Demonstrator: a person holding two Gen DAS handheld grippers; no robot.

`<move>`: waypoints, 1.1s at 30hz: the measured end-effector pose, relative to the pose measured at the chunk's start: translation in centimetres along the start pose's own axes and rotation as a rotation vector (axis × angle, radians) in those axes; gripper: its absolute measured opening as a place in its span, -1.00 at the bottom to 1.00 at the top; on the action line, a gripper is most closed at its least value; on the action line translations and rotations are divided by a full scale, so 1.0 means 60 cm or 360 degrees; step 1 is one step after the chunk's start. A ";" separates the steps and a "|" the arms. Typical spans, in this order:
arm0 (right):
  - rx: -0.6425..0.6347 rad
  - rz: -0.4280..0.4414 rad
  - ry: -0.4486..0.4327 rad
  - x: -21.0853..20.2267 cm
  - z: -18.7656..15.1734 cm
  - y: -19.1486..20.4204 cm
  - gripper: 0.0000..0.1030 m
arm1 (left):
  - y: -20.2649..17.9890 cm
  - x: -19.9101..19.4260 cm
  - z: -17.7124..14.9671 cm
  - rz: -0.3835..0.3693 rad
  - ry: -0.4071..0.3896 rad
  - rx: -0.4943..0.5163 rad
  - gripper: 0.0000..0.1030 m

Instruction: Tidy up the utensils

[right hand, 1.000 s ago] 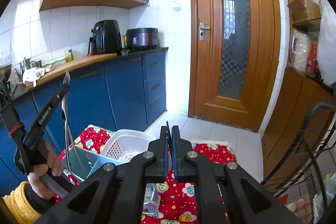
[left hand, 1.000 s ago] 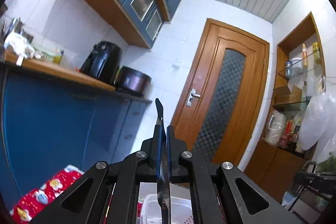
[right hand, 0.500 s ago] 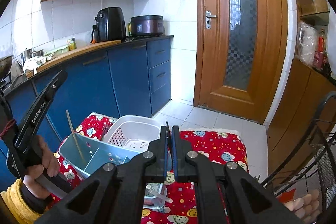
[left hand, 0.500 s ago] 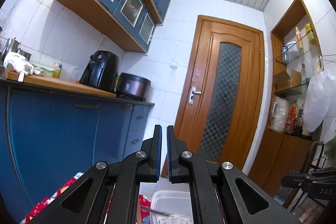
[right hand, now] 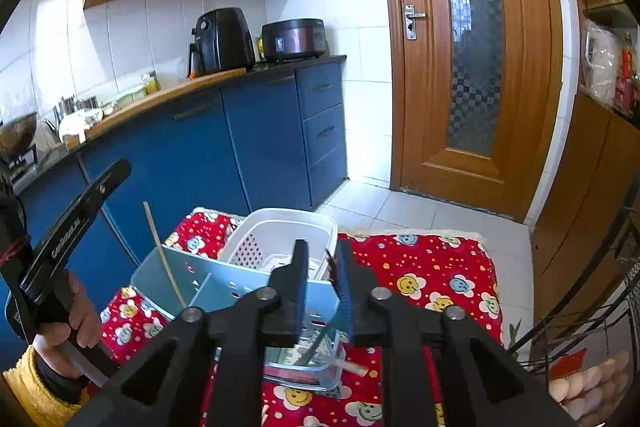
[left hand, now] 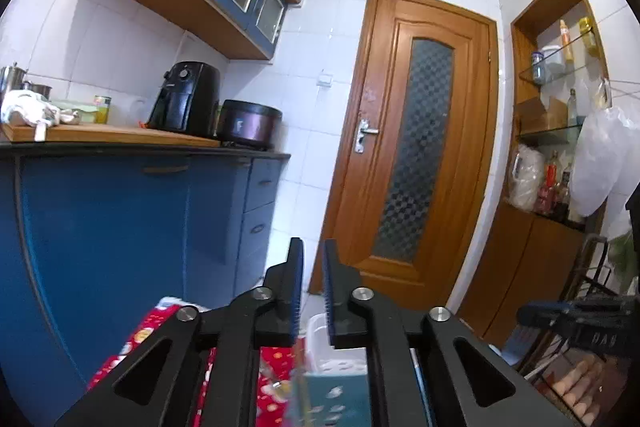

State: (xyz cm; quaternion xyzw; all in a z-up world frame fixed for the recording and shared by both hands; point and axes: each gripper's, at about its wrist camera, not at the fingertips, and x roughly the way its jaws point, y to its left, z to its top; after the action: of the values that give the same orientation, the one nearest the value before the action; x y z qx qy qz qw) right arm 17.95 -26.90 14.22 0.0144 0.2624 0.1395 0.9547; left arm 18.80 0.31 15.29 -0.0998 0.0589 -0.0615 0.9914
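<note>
A light blue utensil holder (right hand: 224,283) stands on a red patterned cloth (right hand: 420,267). A thin chopstick (right hand: 162,253) leans upright in its left compartment. A white basket (right hand: 280,227) sits behind it and a clear container (right hand: 308,359) with utensils in front. My right gripper (right hand: 322,259) is open and empty above the holder. My left gripper (left hand: 312,263) is open and empty, raised over the holder (left hand: 340,399); its body shows at the left of the right wrist view (right hand: 68,231).
Blue cabinets (right hand: 240,135) with a counter, an air fryer (right hand: 222,39) and a cooker (right hand: 294,37) run along the left. A wooden door (right hand: 468,59) is ahead. A black wire rack (right hand: 580,327) stands at the right, shelves (left hand: 560,107) above.
The left gripper let go of the utensil it held and opened; a chopstick now stands in the holder. The right gripper, shut before, has opened. Both views tilted downward.
</note>
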 end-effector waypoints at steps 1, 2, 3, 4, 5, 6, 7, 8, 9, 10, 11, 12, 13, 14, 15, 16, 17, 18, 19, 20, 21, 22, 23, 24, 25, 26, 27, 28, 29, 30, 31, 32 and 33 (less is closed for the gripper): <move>0.0010 0.0008 -0.0007 -0.002 0.001 0.001 -0.49 | 0.008 -0.005 0.003 0.0004 0.0014 -0.0005 -0.62; 0.0028 0.0024 -0.0020 -0.005 0.002 -0.001 -0.44 | 0.016 -0.008 0.005 0.0004 0.0029 -0.0015 -0.46; 0.0036 0.0030 -0.0025 -0.006 0.004 -0.001 -0.44 | 0.026 -0.012 0.007 0.0007 0.0045 -0.0029 -0.36; 0.0046 0.0035 -0.0034 -0.009 0.005 -0.002 -0.44 | 0.034 -0.015 0.009 0.0011 0.0058 -0.0040 -0.35; 0.0052 0.0034 -0.0040 -0.011 0.006 -0.002 -0.41 | 0.040 -0.017 0.011 0.0015 0.0070 -0.0047 -0.34; 0.0060 0.0029 -0.0051 -0.014 0.007 -0.003 -0.35 | 0.049 -0.020 0.013 0.0026 0.0086 -0.0052 -0.34; 0.0066 0.0026 -0.0058 -0.017 0.007 -0.003 -0.32 | 0.056 -0.022 0.015 0.0038 0.0101 -0.0056 -0.34; 0.0074 0.0027 -0.0068 -0.022 0.008 -0.003 -0.30 | 0.067 -0.025 0.016 0.0050 0.0120 -0.0067 -0.34; 0.0081 0.0029 -0.0077 -0.026 0.009 -0.005 -0.30 | 0.075 -0.027 0.017 0.0058 0.0137 -0.0077 -0.34; 0.0089 0.0029 -0.0084 -0.029 0.010 -0.006 -0.29 | 0.083 -0.028 0.016 0.0064 0.0155 -0.0086 -0.33; 0.0095 0.0027 -0.0087 -0.033 0.011 -0.007 -0.28 | 0.091 -0.029 0.015 0.0073 0.0175 -0.0093 -0.33; 0.0106 0.0020 -0.0091 -0.038 0.010 -0.009 -0.27 | 0.099 -0.030 0.012 0.0082 0.0193 -0.0097 -0.33; 0.0114 0.0016 -0.0095 -0.043 0.009 -0.011 -0.26 | 0.105 -0.030 0.010 0.0091 0.0208 -0.0098 -0.33; 0.0121 0.0009 -0.0097 -0.046 0.008 -0.014 -0.24 | 0.112 -0.030 0.007 0.0101 0.0223 -0.0100 -0.33; 0.0130 -0.0007 -0.0096 -0.051 0.006 -0.016 -0.24 | 0.118 -0.029 0.004 0.0106 0.0237 -0.0105 -0.33; 0.0136 -0.0023 -0.0092 -0.054 0.003 -0.019 -0.24 | 0.125 -0.028 0.000 0.0107 0.0250 -0.0115 -0.33; 0.0141 -0.0037 -0.0087 -0.055 0.001 -0.020 -0.24 | 0.130 -0.026 -0.003 0.0106 0.0265 -0.0125 -0.32; 0.0155 -0.0057 -0.0078 -0.059 -0.004 -0.023 -0.23 | 0.139 -0.019 -0.009 0.0100 0.0300 -0.0149 -0.32; 0.0168 -0.0066 -0.0072 -0.061 -0.008 -0.026 -0.23 | 0.147 -0.013 -0.014 0.0094 0.0331 -0.0172 -0.32; 0.0186 -0.0075 -0.0069 -0.064 -0.013 -0.030 -0.22 | 0.153 -0.008 -0.019 0.0088 0.0358 -0.0192 -0.32; 0.0205 -0.0084 -0.0069 -0.068 -0.019 -0.032 -0.19 | 0.161 0.006 -0.025 0.0080 0.0415 -0.0223 -0.32; 0.0219 -0.0089 -0.0070 -0.071 -0.024 -0.034 -0.17 | 0.167 0.018 -0.030 0.0073 0.0459 -0.0248 -0.32; 0.0244 -0.0097 -0.0065 -0.074 -0.032 -0.040 -0.15 | 0.173 0.032 -0.036 0.0065 0.0509 -0.0283 -0.32; 0.0263 -0.0106 -0.0056 -0.074 -0.040 -0.044 -0.15 | 0.178 0.046 -0.041 0.0061 0.0557 -0.0309 -0.32; 0.0278 -0.0112 -0.0049 -0.074 -0.045 -0.048 -0.15 | 0.181 0.056 -0.045 0.0060 0.0594 -0.0325 -0.32; 0.0306 -0.0121 -0.0035 -0.073 -0.054 -0.054 -0.15 | 0.186 0.073 -0.052 0.0063 0.0648 -0.0346 -0.32; 0.0329 -0.0125 -0.0019 -0.071 -0.062 -0.060 -0.15 | 0.188 0.087 -0.059 0.0061 0.0685 -0.0363 -0.32; 0.0352 -0.0130 0.0000 -0.068 -0.070 -0.065 -0.15 | 0.191 0.095 -0.065 0.0060 0.0709 -0.0372 -0.32; 0.0374 -0.0135 0.0016 -0.066 -0.079 -0.069 -0.14 | 0.193 0.111 -0.073 0.0063 0.0750 -0.0377 -0.32; 0.0390 -0.0136 0.0027 -0.064 -0.085 -0.073 -0.14 | 0.193 0.125 -0.079 0.0066 0.0786 -0.0380 -0.32; 0.0408 -0.0138 0.0042 -0.060 -0.094 -0.076 -0.14 | 0.192 0.135 -0.085 0.0066 0.0810 -0.0380 -0.32; 0.0422 -0.0140 0.0051 -0.058 -0.101 -0.079 -0.14 | 0.191 0.151 -0.093 0.0058 0.0853 -0.0387 -0.32; 0.0437 -0.0141 0.0058 -0.056 -0.110 -0.082 -0.13 | 0.191 0.165 -0.102 0.0059 0.0891 -0.0400 -0.32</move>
State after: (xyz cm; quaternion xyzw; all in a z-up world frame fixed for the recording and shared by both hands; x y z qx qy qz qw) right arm 13.11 -32.83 9.72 0.1308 0.2966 0.0601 0.9441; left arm 29.03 8.95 5.98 -0.1998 0.3385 -0.0609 0.9175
